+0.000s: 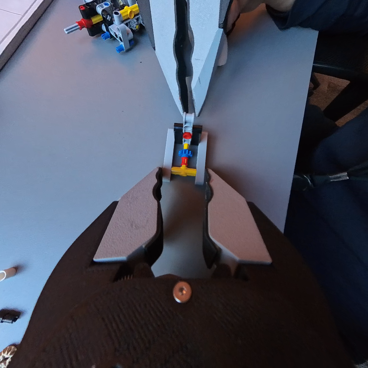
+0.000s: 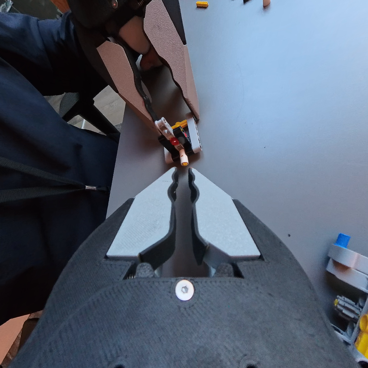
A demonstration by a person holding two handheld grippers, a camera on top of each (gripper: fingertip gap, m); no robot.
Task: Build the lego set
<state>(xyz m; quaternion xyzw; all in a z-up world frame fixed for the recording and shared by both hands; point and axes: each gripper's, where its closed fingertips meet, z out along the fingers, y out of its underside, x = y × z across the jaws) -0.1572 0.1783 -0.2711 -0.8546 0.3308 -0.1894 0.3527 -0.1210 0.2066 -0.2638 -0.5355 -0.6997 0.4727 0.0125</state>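
A small brick assembly sits on the grey table [image 1: 79, 139]. It has two grey side beams [image 1: 168, 155], a black end piece [image 1: 197, 133] and a yellow axle carrying a blue gear [image 1: 184, 153], a red bush [image 1: 184, 161] and a yellow cross piece [image 1: 183, 171]. My left gripper [image 1: 183, 175] is shut on it, with its pinkish pads pressed on the outer sides of the two beams. A light connector [image 2: 183, 156] sticks out from the far end of the axle. My right gripper [image 2: 182, 169] has its jaws a narrow way apart, with nothing between them. Its tips are right at that connector's end [image 1: 188, 119].
A larger brick build [image 1: 111, 20] stands at the far left and also shows at the right edge of the right wrist view [image 2: 350, 278]. Small loose parts [image 1: 8, 272] lie at the left. The table edge [image 1: 298, 139] runs close by, and a person in dark clothing [image 1: 338, 199] is beyond it.
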